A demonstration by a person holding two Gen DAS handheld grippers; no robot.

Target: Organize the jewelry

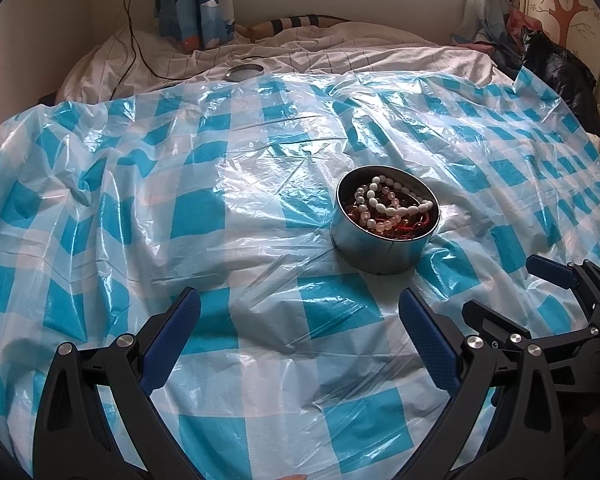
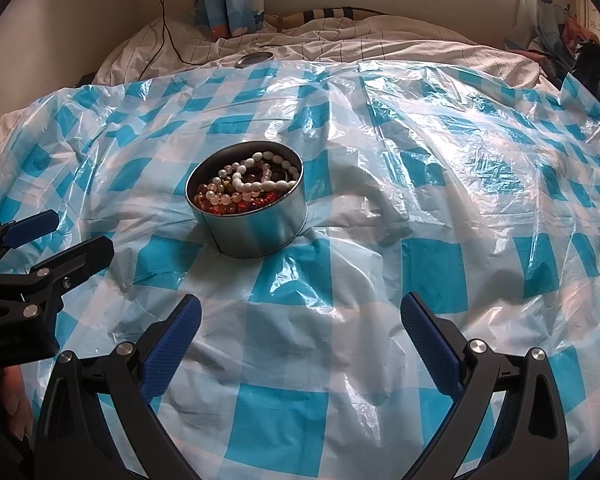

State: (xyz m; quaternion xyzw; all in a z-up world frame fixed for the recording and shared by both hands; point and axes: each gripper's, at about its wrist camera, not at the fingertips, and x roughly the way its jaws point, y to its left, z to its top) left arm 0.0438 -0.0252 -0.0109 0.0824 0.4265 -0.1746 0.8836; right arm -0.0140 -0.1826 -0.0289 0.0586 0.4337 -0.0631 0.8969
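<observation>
Scene: You held 2 grippers low over a bed spread with a blue-checked plastic sheet (image 1: 203, 216), side by side and both facing 1 round tin (image 1: 384, 236).
Left gripper (image 1: 300, 312): You held it with the fingers spread wide and nothing between the blue pads; the tin stood ahead and a little to its right.
Right gripper (image 2: 300, 314): Likewise wide and empty; from its camera the tin sat ahead and to the left, and your other tool showed at the left edge of that view.
Tin: It stood upright and uncovered near the middle of the sheet, pressing a shallow dip into the soft bedding, apart from both tools.
Contents: The jewelry lay inside it in 1 tangled heap, with white beads (image 2: 259, 182) on top, clear pinkish ones beside them and amber and red beads (image 2: 223, 204) beneath; you could not have counted the separate strings from these views.
Lid (image 1: 243, 73): A round metal disc, likely the tin's cover, lay at the far edge of the sheet, well apart from the tin.
Sheet: No bead or string lay loose on it.
Reading: The heap in the tin fitted jewelry gathered in, or jewelry waiting to be sorted out; the views did not settle which.
</observation>
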